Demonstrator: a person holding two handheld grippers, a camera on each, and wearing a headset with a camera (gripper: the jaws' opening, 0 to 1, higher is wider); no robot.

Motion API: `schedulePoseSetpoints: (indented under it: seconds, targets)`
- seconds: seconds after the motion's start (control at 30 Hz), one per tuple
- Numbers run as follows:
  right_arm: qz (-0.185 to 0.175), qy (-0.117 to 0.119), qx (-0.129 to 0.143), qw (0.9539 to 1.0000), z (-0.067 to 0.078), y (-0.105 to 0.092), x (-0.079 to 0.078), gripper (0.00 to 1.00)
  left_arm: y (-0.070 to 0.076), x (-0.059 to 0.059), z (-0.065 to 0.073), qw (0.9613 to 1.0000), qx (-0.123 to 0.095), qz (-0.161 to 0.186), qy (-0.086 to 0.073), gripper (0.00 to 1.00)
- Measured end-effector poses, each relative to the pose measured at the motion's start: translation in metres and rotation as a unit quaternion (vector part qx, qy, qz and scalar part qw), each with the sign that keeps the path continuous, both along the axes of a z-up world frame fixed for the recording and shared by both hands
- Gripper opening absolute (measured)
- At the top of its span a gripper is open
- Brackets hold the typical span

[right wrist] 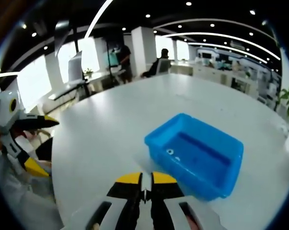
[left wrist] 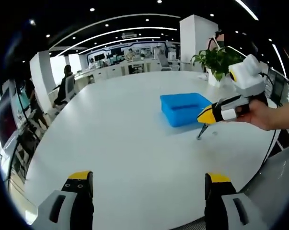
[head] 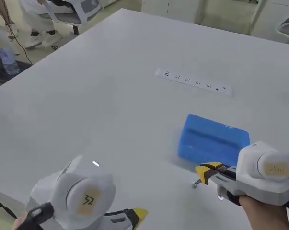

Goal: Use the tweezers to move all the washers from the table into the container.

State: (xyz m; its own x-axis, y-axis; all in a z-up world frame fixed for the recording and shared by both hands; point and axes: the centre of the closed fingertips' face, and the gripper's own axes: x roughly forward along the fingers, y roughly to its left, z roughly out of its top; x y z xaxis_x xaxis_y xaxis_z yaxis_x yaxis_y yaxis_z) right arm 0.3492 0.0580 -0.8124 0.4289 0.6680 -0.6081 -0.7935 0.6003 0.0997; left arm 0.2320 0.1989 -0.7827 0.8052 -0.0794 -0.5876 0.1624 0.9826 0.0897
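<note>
Rectangular blue plastic container point(right wrist: 232, 167) (small washers point(right wrist: 170, 151) inside); right gripper point(right wrist: 145, 177) clamps thin tweezers point(left wrist: 202, 131).

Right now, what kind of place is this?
Probably a big open-plan office or lab: a large white table with a power strip, rows of desks behind, ceiling spotlights and a potted plant.

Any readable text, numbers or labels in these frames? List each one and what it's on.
"32": on the round cap of the left hand-held gripper.
Faint mark on the cap of the right hand-held gripper: too blurred to read.
Markings on the power strip: too small to read.
</note>
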Motion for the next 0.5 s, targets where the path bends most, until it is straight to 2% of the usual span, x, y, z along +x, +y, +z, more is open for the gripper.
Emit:
schedulePoseSetpoints:
  seconds: [0.07, 0.13, 0.2, 0.33, 0.43, 0.5]
  targets:
    - [0.003, -0.002, -0.003, 1.0000, 0.001, 0.001, -0.001, 0.03, 0.000, 0.005, 0.005, 0.9997, 0.012, -0.003, -0.023, 1.00]
    - [0.003, -0.005, -0.006, 1.0000, 0.001, 0.002, -0.001, 0.03, -0.002, 0.003, 0.001, 0.9999, -0.004, -0.003, -0.012, 1.00]
    - [0.003, -0.007, -0.008, 0.9999, 0.002, 0.004, -0.002, 0.03, -0.002, 0.002, 0.002, 0.9999, -0.004, -0.002, -0.013, 1.00]
    - [0.009, -0.020, -0.018, 0.9996, 0.001, 0.008, -0.005, 0.03, -0.002, 0.007, 0.016, 0.9985, -0.010, 0.001, -0.054, 0.99]
    - [0.012, -0.038, -0.031, 0.9987, 0.001, 0.009, -0.005, 0.02, 0.004, 0.008, 0.022, 0.9976, -0.012, 0.015, -0.067, 0.99]
    - [0.008, -0.040, -0.032, 0.9986, 0.001, 0.007, -0.004, 0.02, 0.004, 0.009, 0.023, 0.9973, -0.016, 0.018, -0.070, 0.99]
